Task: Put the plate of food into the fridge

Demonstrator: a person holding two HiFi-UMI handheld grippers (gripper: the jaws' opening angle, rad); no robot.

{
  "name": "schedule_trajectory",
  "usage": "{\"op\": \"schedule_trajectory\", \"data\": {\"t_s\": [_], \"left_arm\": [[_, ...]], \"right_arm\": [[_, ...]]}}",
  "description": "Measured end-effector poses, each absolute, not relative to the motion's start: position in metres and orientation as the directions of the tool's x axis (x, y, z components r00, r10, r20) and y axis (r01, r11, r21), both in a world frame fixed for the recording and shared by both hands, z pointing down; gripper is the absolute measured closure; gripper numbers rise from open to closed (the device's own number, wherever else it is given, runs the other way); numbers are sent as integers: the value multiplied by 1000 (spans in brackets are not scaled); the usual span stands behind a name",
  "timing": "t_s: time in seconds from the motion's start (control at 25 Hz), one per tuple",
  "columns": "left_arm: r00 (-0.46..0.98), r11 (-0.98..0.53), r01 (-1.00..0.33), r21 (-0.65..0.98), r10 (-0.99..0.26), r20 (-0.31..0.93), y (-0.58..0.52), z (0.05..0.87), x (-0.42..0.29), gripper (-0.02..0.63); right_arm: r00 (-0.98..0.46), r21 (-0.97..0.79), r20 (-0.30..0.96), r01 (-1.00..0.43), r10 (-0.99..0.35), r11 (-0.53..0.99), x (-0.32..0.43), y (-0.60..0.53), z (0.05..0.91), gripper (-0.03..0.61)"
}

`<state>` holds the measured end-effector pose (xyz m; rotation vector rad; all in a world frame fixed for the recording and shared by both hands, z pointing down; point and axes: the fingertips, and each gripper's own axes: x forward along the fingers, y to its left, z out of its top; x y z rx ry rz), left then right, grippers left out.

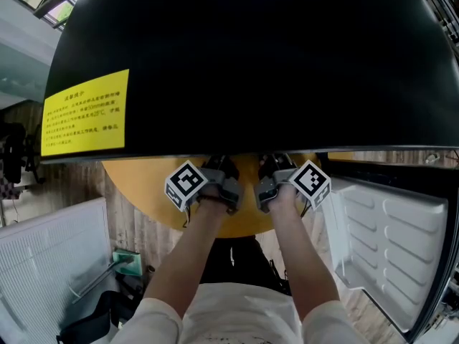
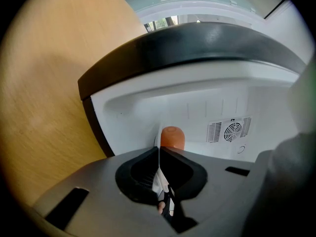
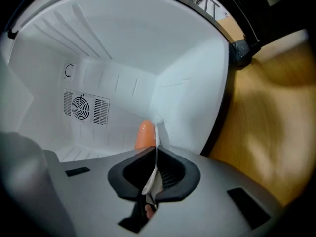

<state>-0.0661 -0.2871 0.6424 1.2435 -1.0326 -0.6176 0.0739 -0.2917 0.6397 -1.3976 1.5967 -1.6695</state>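
Note:
The plate shows only edge-on, as a thin white rim (image 2: 159,138) pinched between my left gripper's (image 2: 159,156) jaws. An orange piece of food (image 2: 172,137) stands on it just beyond the jaws. My right gripper (image 3: 155,154) is shut on the same white rim (image 3: 156,134), with the orange food (image 3: 145,134) behind it. In the head view both grippers, left (image 1: 216,180) and right (image 1: 277,178), reach side by side under the fridge's black top (image 1: 244,56); the plate is hidden there. The white fridge interior (image 3: 118,58) lies ahead.
The fridge's back wall has a fan vent (image 2: 231,130) (image 3: 82,105). Its open door (image 1: 391,228) with white shelves hangs at the right. A round wooden table (image 1: 140,192) lies beneath the grippers. A yellow label (image 1: 86,112) sits on the fridge top. A white panel (image 1: 50,264) stands lower left.

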Motion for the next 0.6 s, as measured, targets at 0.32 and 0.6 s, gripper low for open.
{"op": "schedule_trajectory", "data": {"t_s": [0.32, 0.6], "left_arm": [[440, 249, -173, 953, -846, 301, -289, 642, -66, 583], [445, 251, -202, 947, -838, 317, -286, 642, -64, 581]], "right_arm": [[-371, -910, 365, -335, -854, -244, 74, -295, 642, 543], [-347, -890, 377, -391, -859, -233, 74, -296, 638, 543]]}}
